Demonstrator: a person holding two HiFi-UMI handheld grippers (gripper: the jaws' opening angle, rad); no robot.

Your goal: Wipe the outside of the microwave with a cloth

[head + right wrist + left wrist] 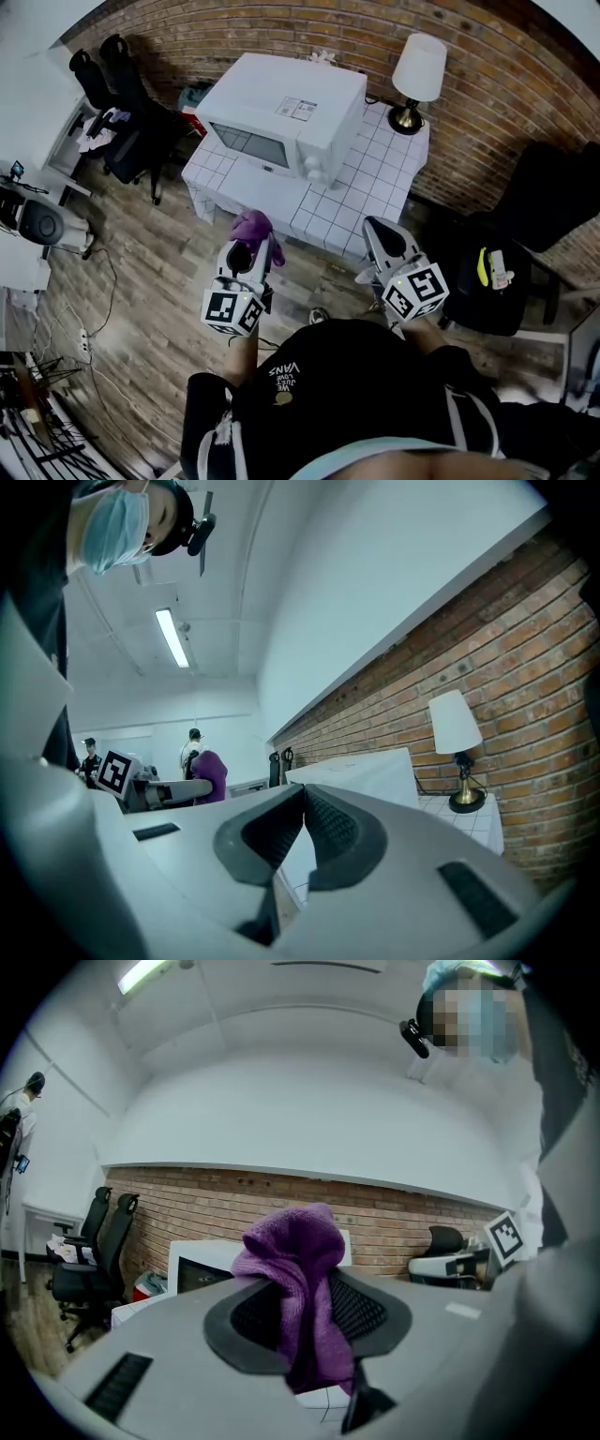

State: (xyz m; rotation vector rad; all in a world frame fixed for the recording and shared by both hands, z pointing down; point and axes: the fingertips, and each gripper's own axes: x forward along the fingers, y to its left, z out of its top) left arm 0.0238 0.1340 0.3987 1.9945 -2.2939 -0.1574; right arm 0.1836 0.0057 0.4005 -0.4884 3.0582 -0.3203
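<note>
A white microwave (281, 117) stands on a small white tiled table (375, 178) against the brick wall. My left gripper (251, 239) is held in front of the table's near edge, shut on a purple cloth (249, 226) that bunches above the jaws. In the left gripper view the purple cloth (305, 1288) hangs between the jaws, with the microwave (202, 1265) behind it. My right gripper (377, 234) is beside it to the right, shut with nothing between its jaws. In the right gripper view, the microwave (375, 771) is just beyond the gripper (305, 794).
A table lamp (417, 75) with a white shade stands on the table's back right corner. Black office chairs (122, 103) sit to the left, and a black chair (525, 253) to the right. The floor is wood, with cables (84, 328) at the left.
</note>
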